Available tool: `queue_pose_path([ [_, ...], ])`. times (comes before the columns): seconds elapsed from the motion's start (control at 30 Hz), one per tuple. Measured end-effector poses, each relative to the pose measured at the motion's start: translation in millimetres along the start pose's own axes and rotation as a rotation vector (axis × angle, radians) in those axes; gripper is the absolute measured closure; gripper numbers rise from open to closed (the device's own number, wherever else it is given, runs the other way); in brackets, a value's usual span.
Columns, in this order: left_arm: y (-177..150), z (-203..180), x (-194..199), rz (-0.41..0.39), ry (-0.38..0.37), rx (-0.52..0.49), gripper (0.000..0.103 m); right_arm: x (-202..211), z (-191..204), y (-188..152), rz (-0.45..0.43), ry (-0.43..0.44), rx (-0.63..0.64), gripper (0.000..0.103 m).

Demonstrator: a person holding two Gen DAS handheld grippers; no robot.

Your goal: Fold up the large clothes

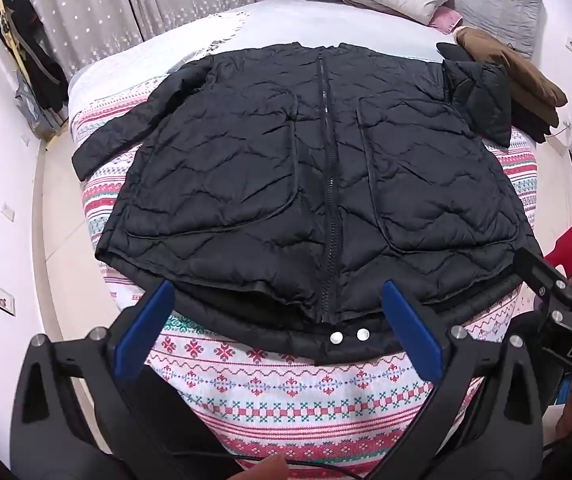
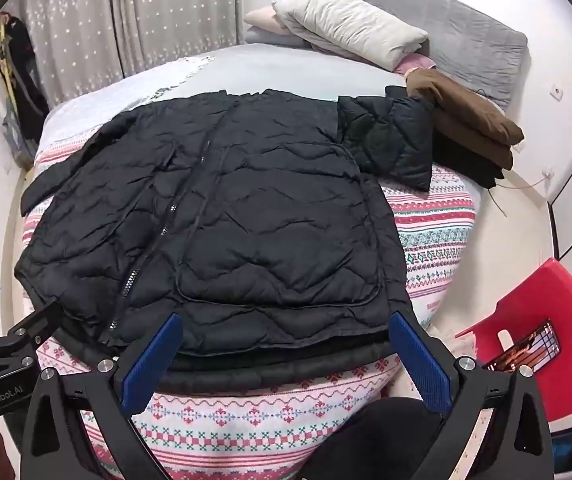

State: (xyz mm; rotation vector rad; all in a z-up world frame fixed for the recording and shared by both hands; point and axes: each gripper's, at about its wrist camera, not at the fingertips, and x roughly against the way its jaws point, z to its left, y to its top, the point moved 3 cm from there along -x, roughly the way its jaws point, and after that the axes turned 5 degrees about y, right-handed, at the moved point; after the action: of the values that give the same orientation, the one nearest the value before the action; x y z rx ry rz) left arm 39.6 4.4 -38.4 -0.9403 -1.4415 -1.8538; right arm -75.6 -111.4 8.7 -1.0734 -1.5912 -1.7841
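A black quilted jacket (image 1: 310, 176) lies flat and zipped on the patterned bed cover (image 1: 286, 392), hem toward me, collar at the far end. Its left sleeve (image 1: 126, 124) stretches out to the left; its right sleeve (image 1: 482, 100) is bunched near the shoulder. My left gripper (image 1: 278, 312) is open and empty, above the hem at the zipper bottom. My right gripper (image 2: 286, 344) is open and empty over the hem's right part; the jacket (image 2: 222, 224) fills that view. The right gripper also shows at the right edge of the left wrist view (image 1: 554, 276).
Folded brown and black clothes (image 2: 474, 132) lie at the bed's far right. Pillows and a folded quilt (image 2: 350, 28) sit at the head. A red plastic stool (image 2: 542, 328) stands right of the bed. Curtains and a hanging dark garment (image 1: 30, 56) are at the far left.
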Motion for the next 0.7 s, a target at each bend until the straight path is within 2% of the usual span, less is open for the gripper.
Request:
queue_pose_path([
  [0.7, -1.0, 3.0, -3.0, 0.012, -0.008, 0.005, 0.000, 4.0, 9.5, -2.7, 0.000, 0.033, 0.015, 0.000],
])
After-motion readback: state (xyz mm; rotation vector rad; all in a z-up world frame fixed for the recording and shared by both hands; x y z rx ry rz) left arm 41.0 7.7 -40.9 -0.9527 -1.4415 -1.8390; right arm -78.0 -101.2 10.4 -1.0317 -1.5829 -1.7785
